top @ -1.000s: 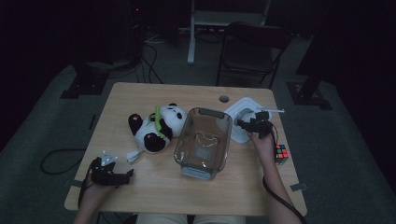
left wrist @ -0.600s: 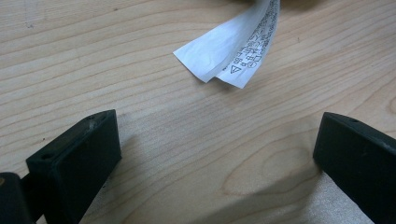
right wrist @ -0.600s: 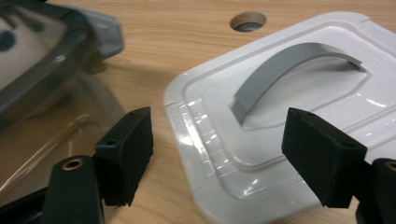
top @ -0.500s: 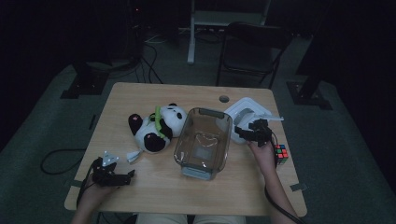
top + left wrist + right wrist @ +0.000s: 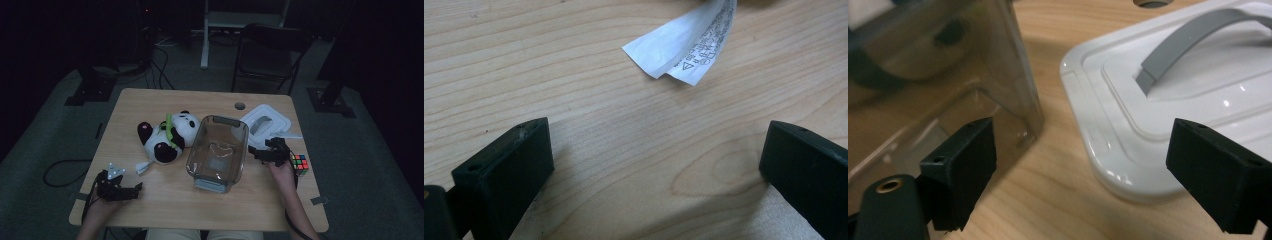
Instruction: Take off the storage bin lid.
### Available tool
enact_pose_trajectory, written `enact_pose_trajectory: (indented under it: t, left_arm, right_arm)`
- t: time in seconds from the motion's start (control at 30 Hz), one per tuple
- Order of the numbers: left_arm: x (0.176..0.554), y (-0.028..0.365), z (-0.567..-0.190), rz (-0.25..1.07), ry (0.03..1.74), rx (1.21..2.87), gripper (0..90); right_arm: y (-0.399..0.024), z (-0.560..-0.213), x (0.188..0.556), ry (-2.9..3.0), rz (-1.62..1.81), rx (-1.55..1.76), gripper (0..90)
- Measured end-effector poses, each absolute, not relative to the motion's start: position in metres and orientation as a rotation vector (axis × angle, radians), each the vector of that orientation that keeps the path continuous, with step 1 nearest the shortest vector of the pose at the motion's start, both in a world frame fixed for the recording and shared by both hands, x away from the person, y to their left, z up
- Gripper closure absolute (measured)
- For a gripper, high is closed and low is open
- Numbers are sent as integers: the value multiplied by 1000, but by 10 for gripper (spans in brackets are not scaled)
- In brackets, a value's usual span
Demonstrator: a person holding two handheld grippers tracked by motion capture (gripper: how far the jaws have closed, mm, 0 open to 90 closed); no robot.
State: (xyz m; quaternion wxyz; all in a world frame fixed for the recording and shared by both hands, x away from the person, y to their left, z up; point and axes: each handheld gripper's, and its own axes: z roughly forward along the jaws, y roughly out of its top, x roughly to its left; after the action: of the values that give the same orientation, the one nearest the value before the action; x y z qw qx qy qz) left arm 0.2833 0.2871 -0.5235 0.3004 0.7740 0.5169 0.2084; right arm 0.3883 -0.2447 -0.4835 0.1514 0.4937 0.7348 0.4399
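Right gripper (image 5: 263, 154), fingers spread wide and just opening, empty; the white lid (image 5: 1198, 95) looks rigid, slick: take its grey handle (image 5: 1193, 37)

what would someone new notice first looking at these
Probably the panda lying at the table's middle left, bright against the dark room. Next to it the clear tub stands open, its white lid lying flat at its far right. Near the right edge a colourful cube sits beside the right gripper, whose jaws are wide with nothing between them.
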Motion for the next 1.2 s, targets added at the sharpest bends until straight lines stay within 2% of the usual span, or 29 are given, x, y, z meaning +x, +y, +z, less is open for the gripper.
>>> enact_pose_trajectory:
  t: [0.9,1.2]
  left_arm:
    - [282,291,-523,521,1344,2043,16]
    - [283,287,-519,481,1331,2057,48]
  right_arm:
    - [-254,-520,334,2365,1182,1165,139]
    - [-255,-524,320,2422,1159,1102,139]
